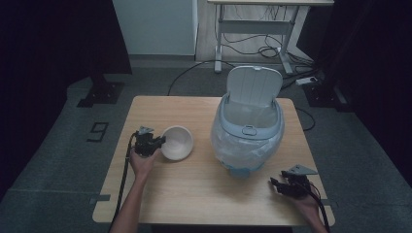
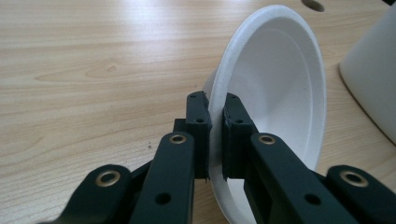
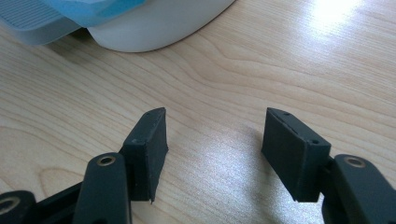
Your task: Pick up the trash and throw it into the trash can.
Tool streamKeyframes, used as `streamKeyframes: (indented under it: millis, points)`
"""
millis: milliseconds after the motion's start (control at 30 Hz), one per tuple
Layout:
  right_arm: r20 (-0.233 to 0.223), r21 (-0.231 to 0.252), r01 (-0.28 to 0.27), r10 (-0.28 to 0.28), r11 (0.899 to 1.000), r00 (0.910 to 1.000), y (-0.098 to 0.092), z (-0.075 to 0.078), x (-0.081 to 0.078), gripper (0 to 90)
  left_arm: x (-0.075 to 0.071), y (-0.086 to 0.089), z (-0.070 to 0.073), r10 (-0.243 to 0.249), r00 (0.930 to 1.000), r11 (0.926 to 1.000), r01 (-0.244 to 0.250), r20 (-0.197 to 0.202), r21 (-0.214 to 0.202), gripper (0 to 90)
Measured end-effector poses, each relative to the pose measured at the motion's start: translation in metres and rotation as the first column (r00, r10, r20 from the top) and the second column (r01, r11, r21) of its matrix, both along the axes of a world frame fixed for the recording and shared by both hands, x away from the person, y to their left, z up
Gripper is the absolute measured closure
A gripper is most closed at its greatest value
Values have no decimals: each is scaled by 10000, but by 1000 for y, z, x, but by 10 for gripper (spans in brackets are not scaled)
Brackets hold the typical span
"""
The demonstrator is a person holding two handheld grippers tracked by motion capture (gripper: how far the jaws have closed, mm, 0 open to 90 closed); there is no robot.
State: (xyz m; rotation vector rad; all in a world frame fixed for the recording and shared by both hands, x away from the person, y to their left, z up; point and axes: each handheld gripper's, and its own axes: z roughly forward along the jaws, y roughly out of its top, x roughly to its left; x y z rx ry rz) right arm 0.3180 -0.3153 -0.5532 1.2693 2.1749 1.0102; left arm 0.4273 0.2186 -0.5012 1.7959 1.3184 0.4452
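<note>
Black jaws of the left gripper (image 2: 215,140) are clamped on the near rim of a white bowl (image 2: 275,93), one jaw inside the rim and one outside, and the bowl is seen tilted on its edge over the wooden table (image 2: 84,70). In the high view the left gripper (image 1: 156,142) and bowl (image 1: 177,142) are found at the table's left side, near a white bin (image 1: 248,131) that stands at the middle right. Its lid (image 1: 254,86) is raised upright at the back, and a clear liner bag is seen inside; whether anything lies in it cannot be told. The right gripper (image 1: 275,185) is held low at the table's near right corner, its jaws spread apart with nothing between them, the bin's blue-trimmed base (image 3: 116,18) just ahead of the right gripper (image 3: 215,140).
</note>
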Motion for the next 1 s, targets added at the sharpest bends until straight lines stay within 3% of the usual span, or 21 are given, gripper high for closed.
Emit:
streamKeyframes:
  millis: [300, 467, 533, 633, 733, 1000]
  points:
    - [-4, -2, 14, -14, 10000, 10000, 0, 0, 0, 398, -11, -2, 14, -311, 9984, 9995, 312, 471, -2, 832]
    - [-23, 17, 23, -23, 10000, 10000, 0, 0, 0, 398, -17, -4, 30, -736, 9936, 9972, 744, 860, -54, 832]
    - [-39, 29, 32, -32, 10000, 10000, 0, 0, 0, 398, -22, -8, 45, -994, 9880, 9950, 996, 1184, 42, 832]
    - [-42, 30, 41, -41, 10000, 10000, 0, 0, 0, 397, -25, -10, 54, -1163, 9838, 9930, 1177, 1368, -22, 832]
    - [-40, 25, 53, -52, 10000, 10000, 0, 0, 0, 397, -31, -17, 70, -1486, 9733, 9883, 1521, 1751, -66, 832]
    - [-37, 39, 40, -40, 10000, 10000, 0, 0, 0, 397, -41, -28, 93, -1901, 9542, 9804, 1969, 2310, -64, 832]
